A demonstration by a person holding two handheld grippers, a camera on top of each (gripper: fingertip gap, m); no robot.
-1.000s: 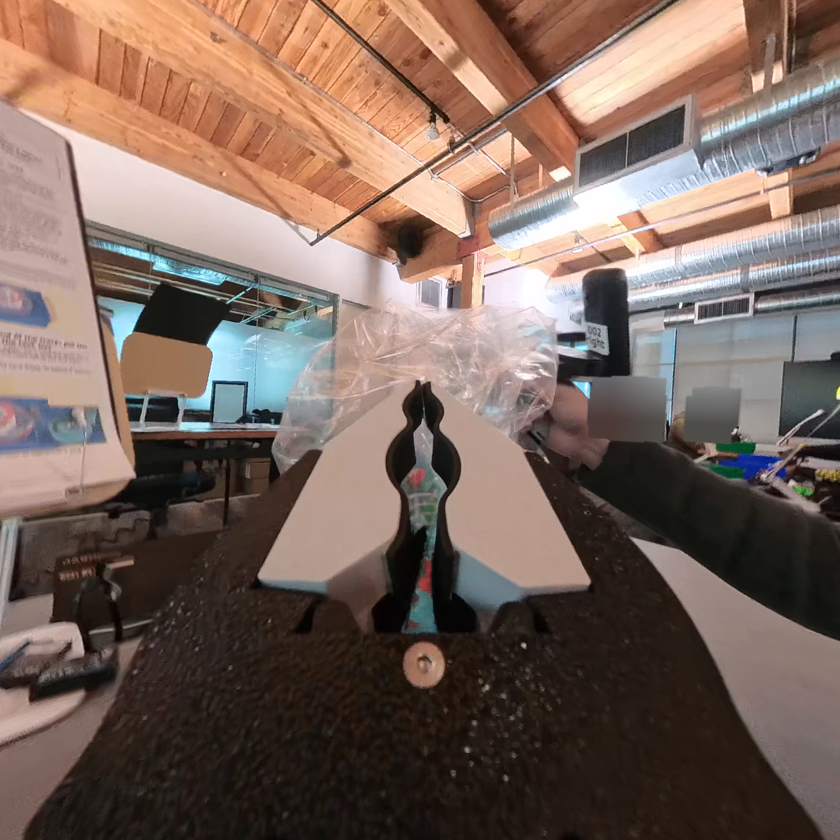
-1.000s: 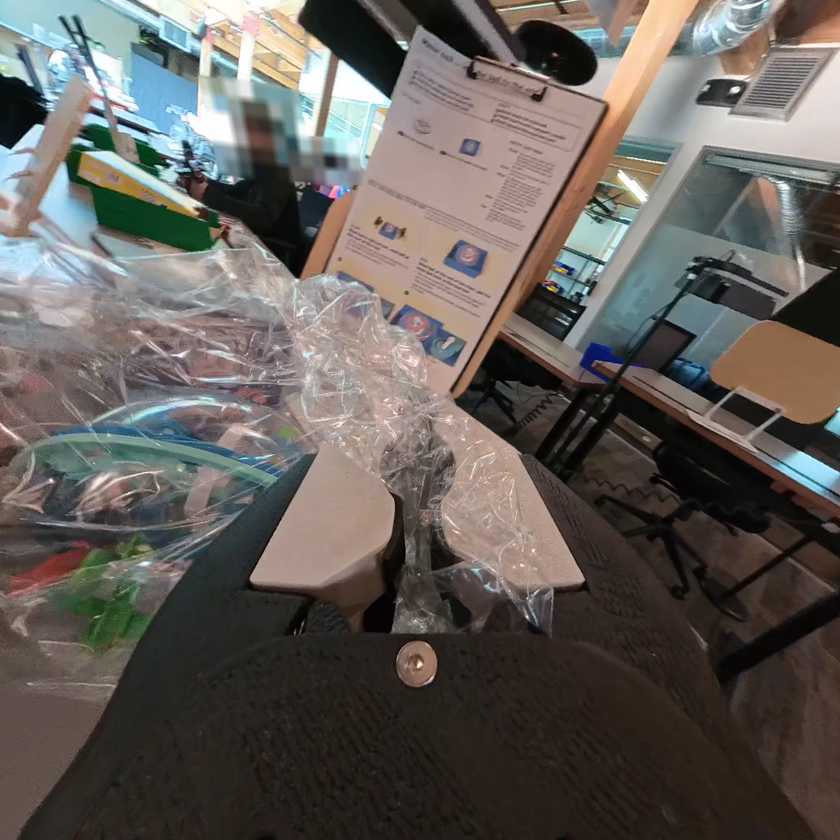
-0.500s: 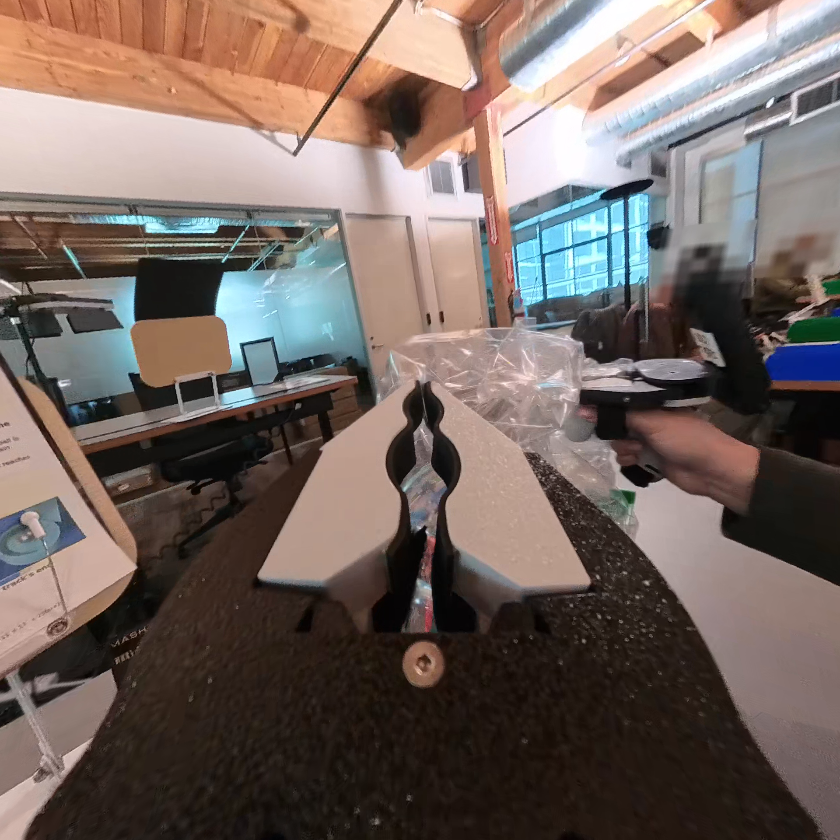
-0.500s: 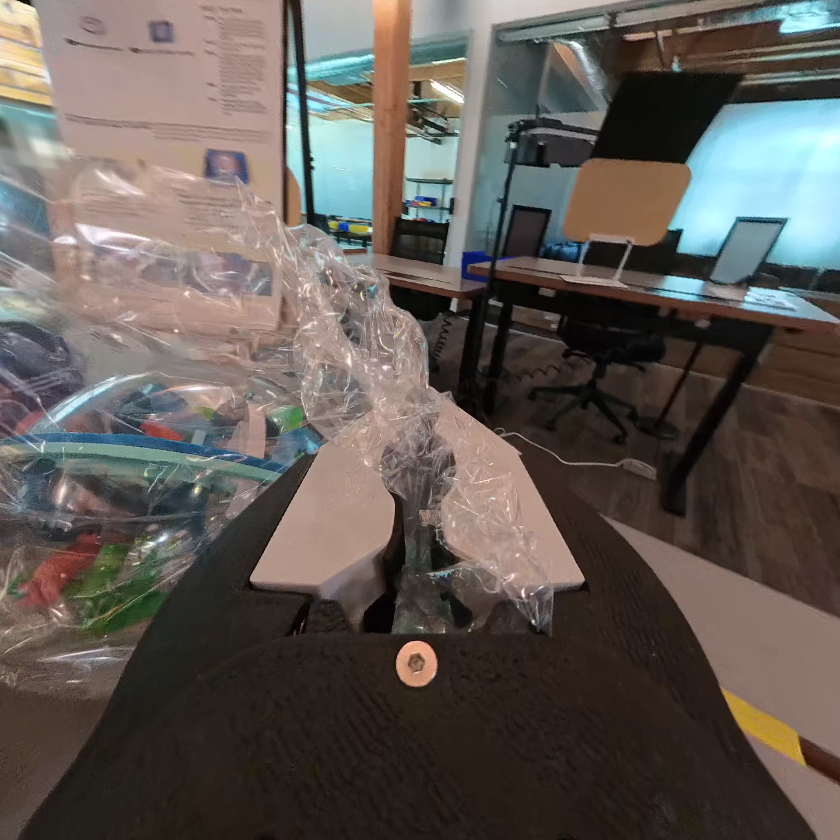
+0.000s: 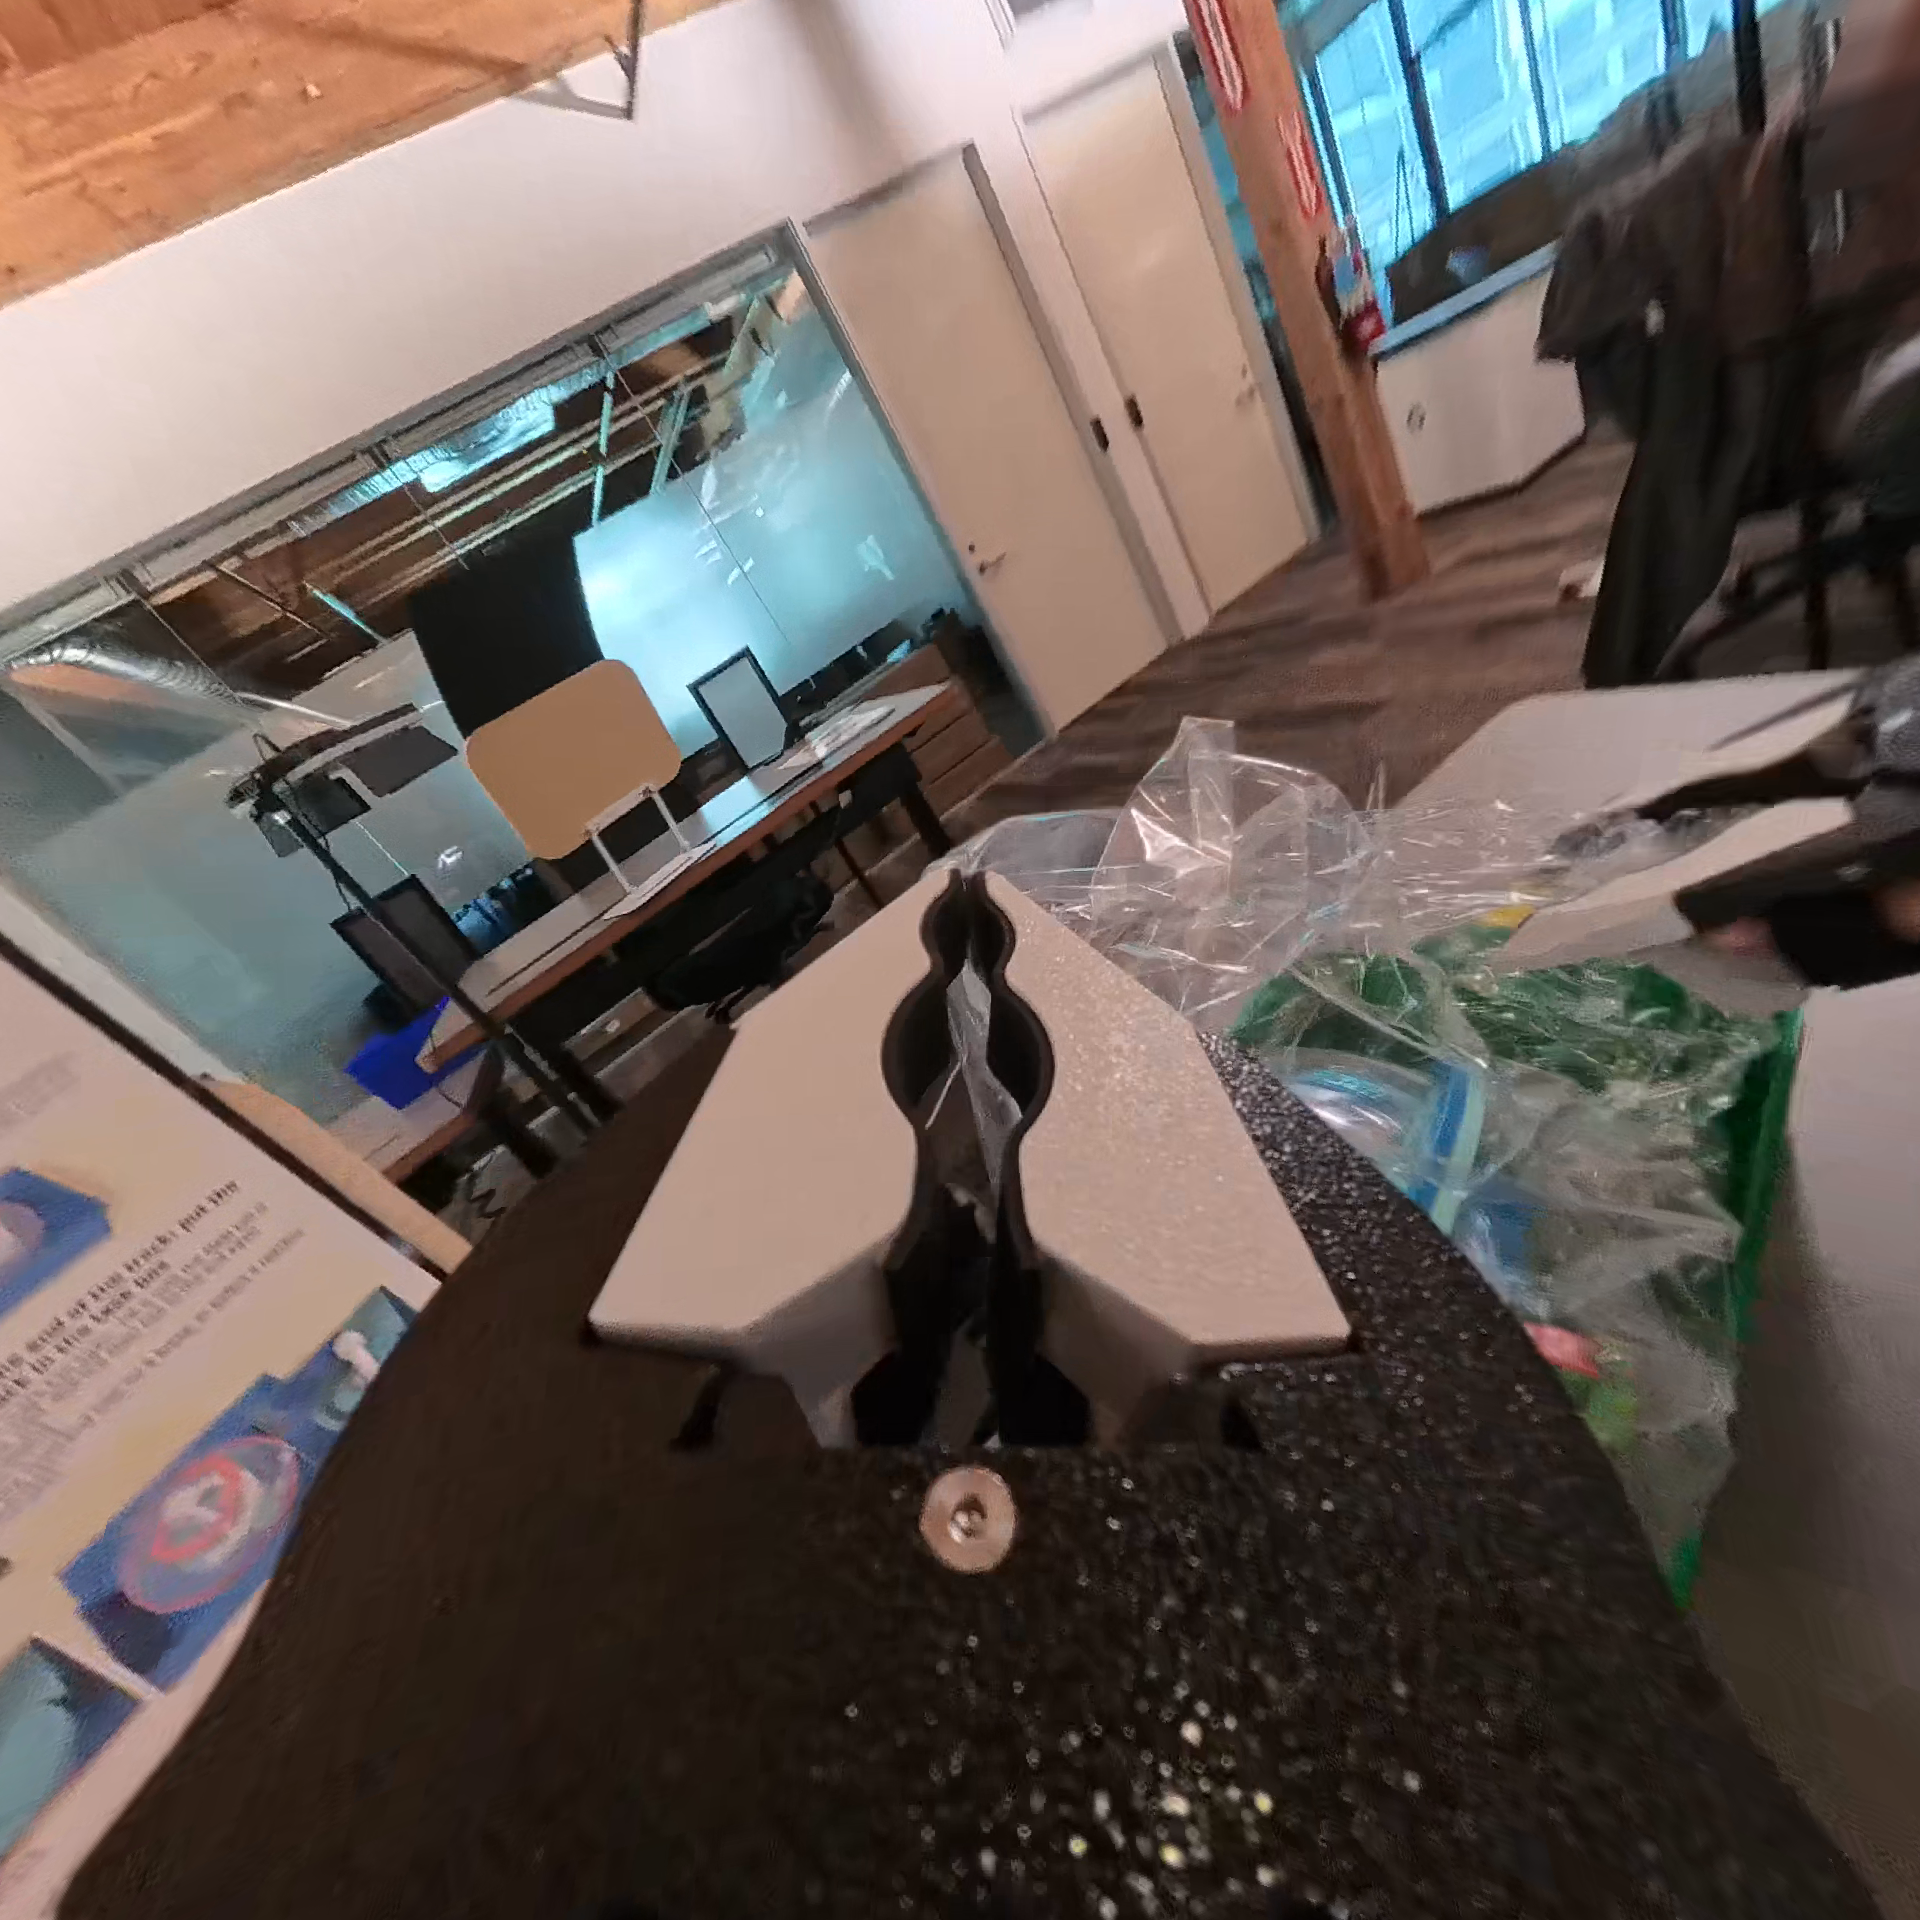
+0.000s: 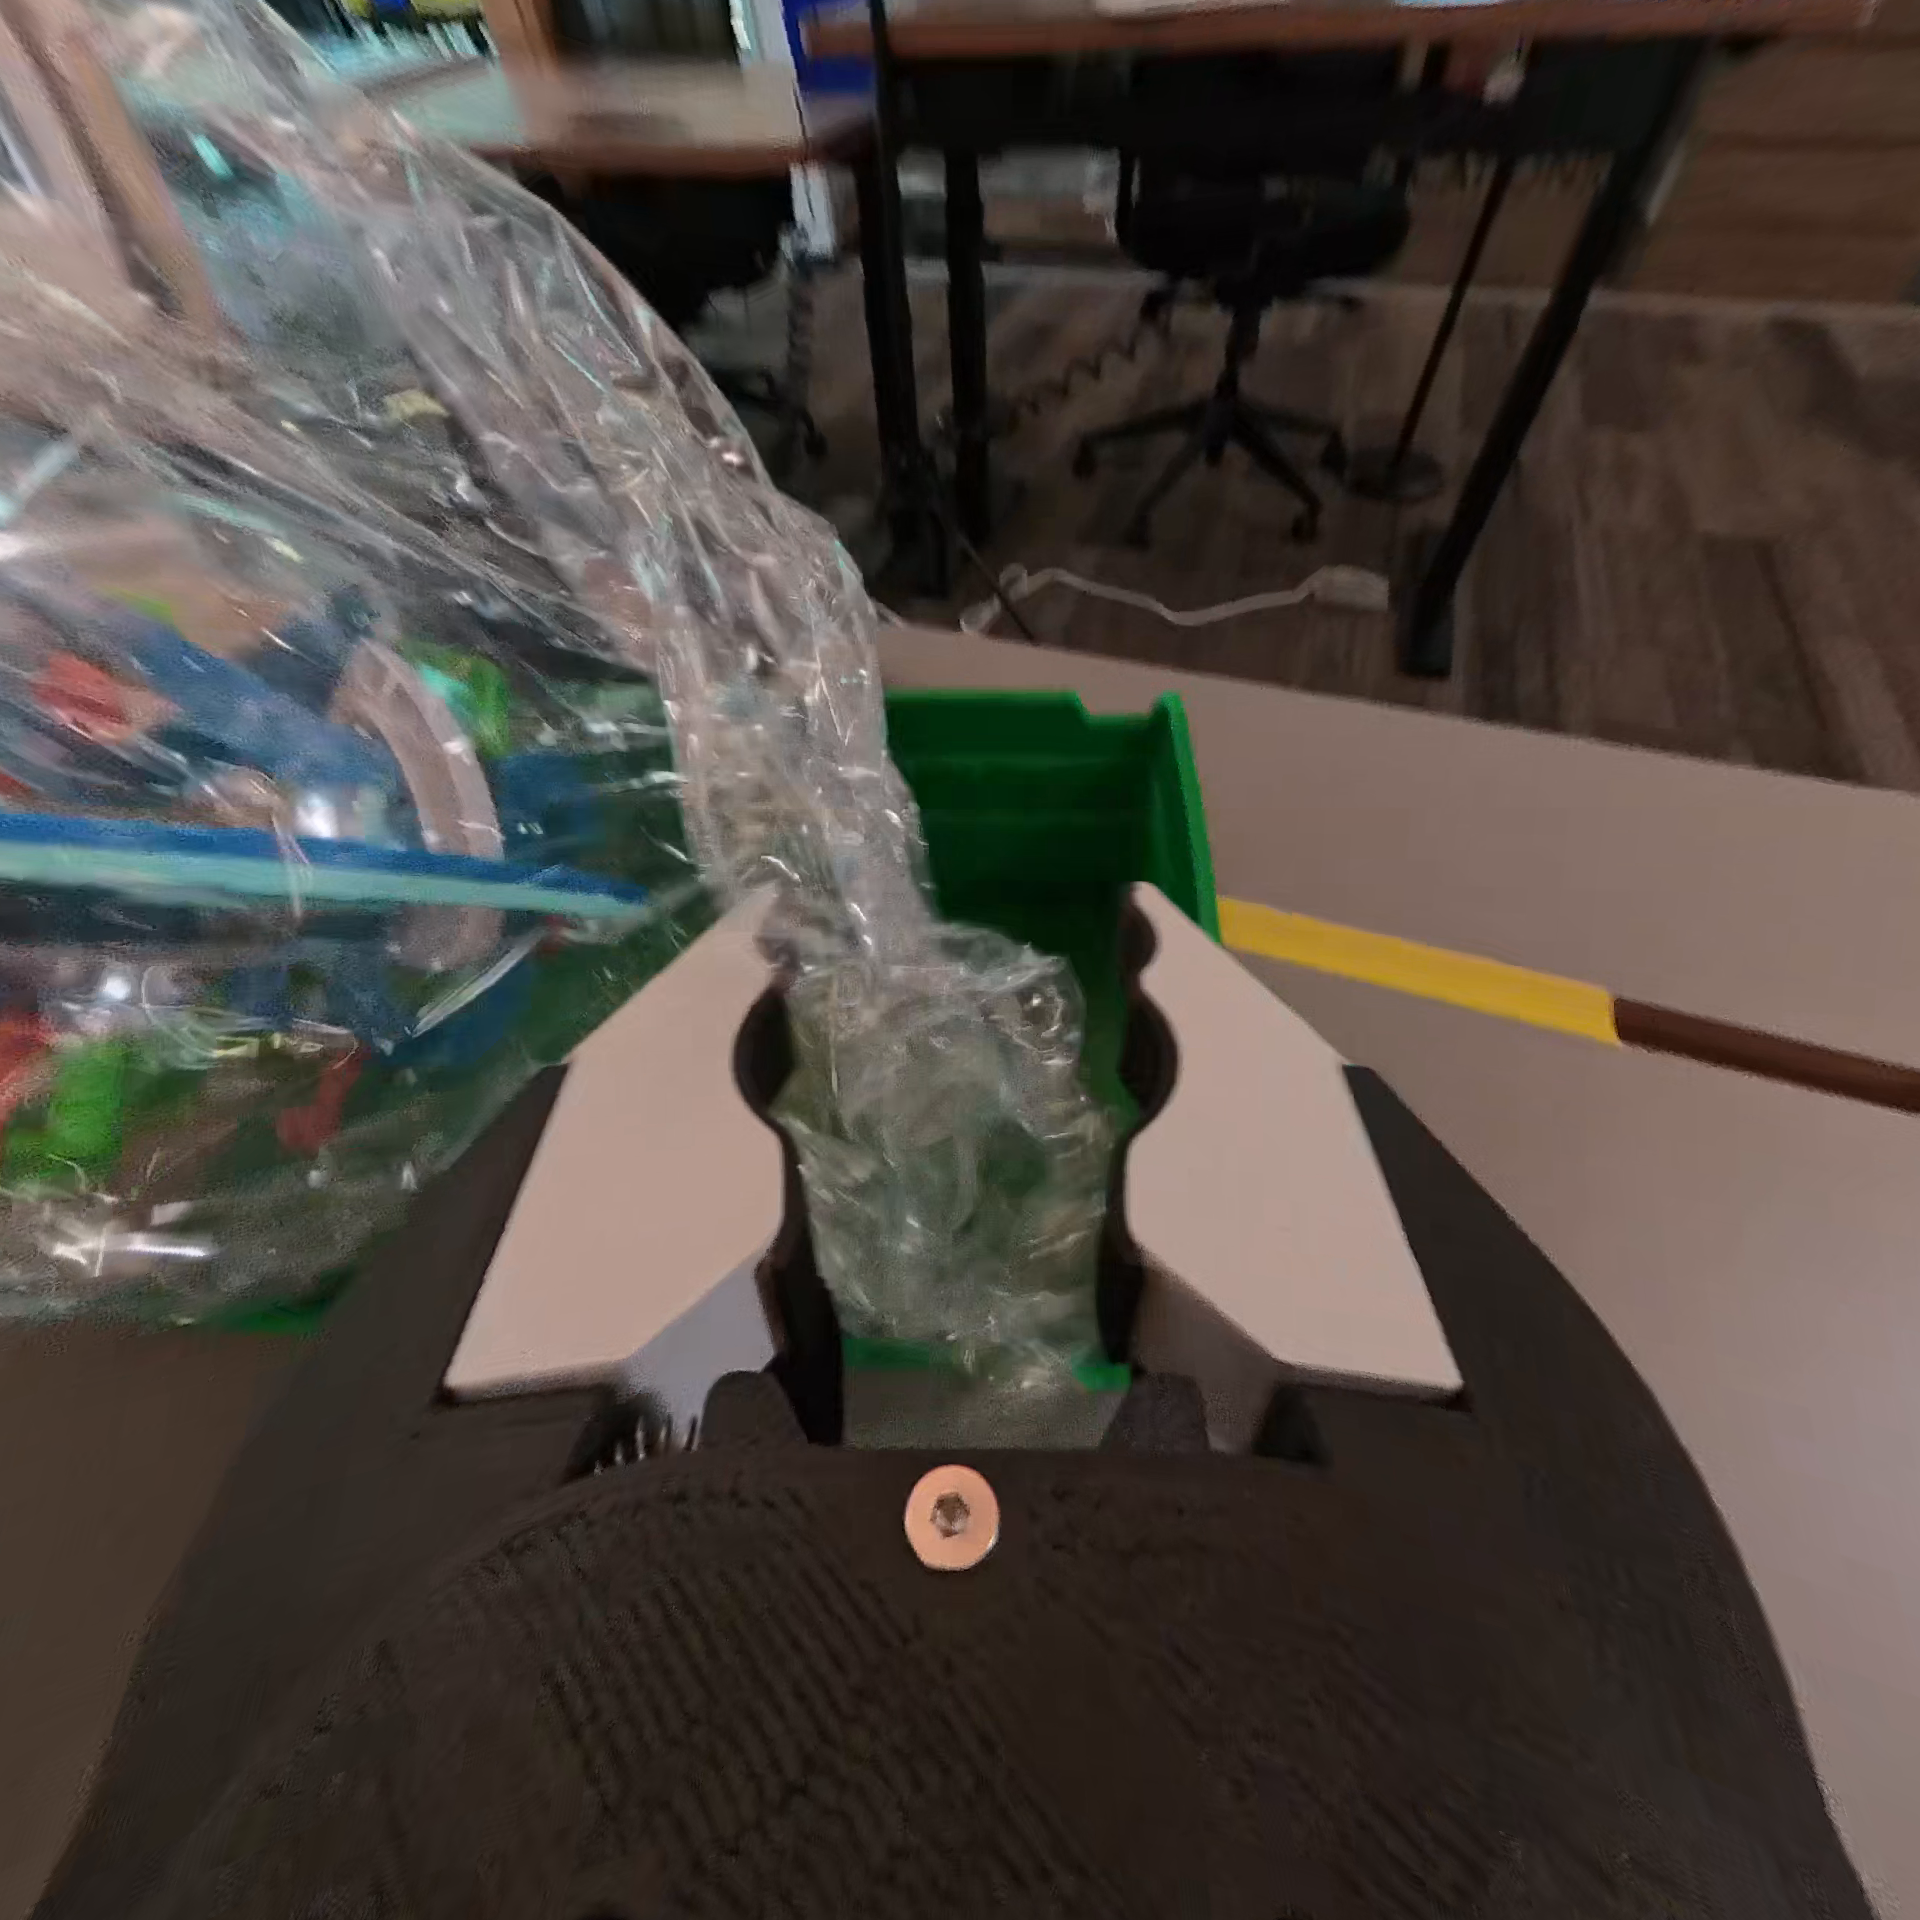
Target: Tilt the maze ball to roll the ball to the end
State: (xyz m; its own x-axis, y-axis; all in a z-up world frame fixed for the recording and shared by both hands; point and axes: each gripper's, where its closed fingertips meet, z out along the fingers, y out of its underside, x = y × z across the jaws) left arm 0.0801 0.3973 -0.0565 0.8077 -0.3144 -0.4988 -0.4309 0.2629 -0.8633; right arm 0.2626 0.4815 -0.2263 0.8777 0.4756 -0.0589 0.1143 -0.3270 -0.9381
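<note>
Clear plastic bag (image 5: 1299,904) pinched by left gripper (image 5: 968,883) fingers, right gripper (image 6: 945,914) fingers apart

From my seat the work surface is a pale grey table (image 6: 1558,1195), seen best through the right wrist camera, where it fills the frame from about three o'clock down to five. A green bin (image 6: 1039,810) sits directly on it near the centre, open side toward me. A strip of yellow tape (image 6: 1413,971) runs along the table's edge at about three o'clock, and past the tape that edge is dark brown. Through the left wrist camera I get the same table (image 5: 1849,1247) at three o'clock, with the bin only a blurred green edge (image 5: 1766,1195) behind clear wrap.
</note>
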